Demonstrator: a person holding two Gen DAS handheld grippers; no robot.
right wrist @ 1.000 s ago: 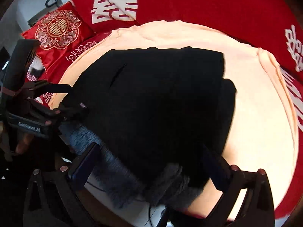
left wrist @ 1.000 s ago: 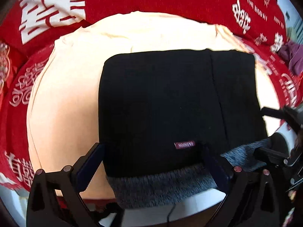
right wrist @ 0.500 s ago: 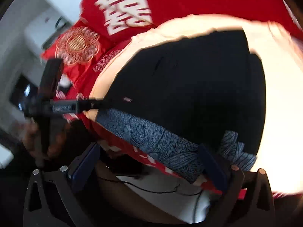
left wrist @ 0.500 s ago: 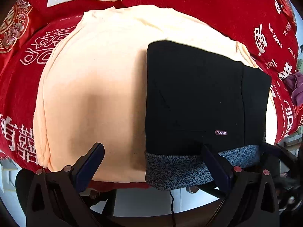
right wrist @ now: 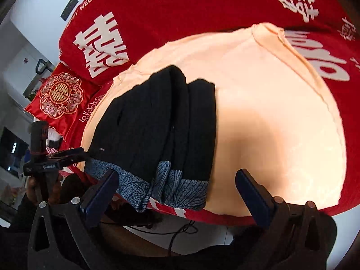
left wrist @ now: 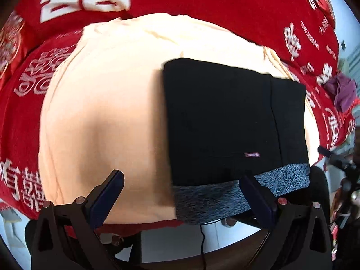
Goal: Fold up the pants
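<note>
The black pants (left wrist: 225,121) lie folded into a compact rectangle on a cream cloth (left wrist: 108,112), grey patterned waistband (left wrist: 225,198) toward me at the bed's edge. My left gripper (left wrist: 182,199) is open and empty, held back just short of the waistband, left of the pants' middle. In the right wrist view the folded pants (right wrist: 157,123) show stacked layers at left of centre. My right gripper (right wrist: 176,195) is open with nothing in it, near the waistband's right end. The left gripper (right wrist: 76,154), held by a hand (right wrist: 42,189), sits by the pants' left corner.
The cream cloth (right wrist: 270,112) covers a red bedspread (right wrist: 202,11) with white characters. A red embroidered cushion (right wrist: 60,94) lies at the far left. A purple garment (left wrist: 344,90) lies at the right edge. A dark cable (left wrist: 202,236) hangs below the bed edge.
Both grippers have drawn back from the pants. The left one has swung left, so the pants now sit to its right; the right one has swung right and steadied.
</note>
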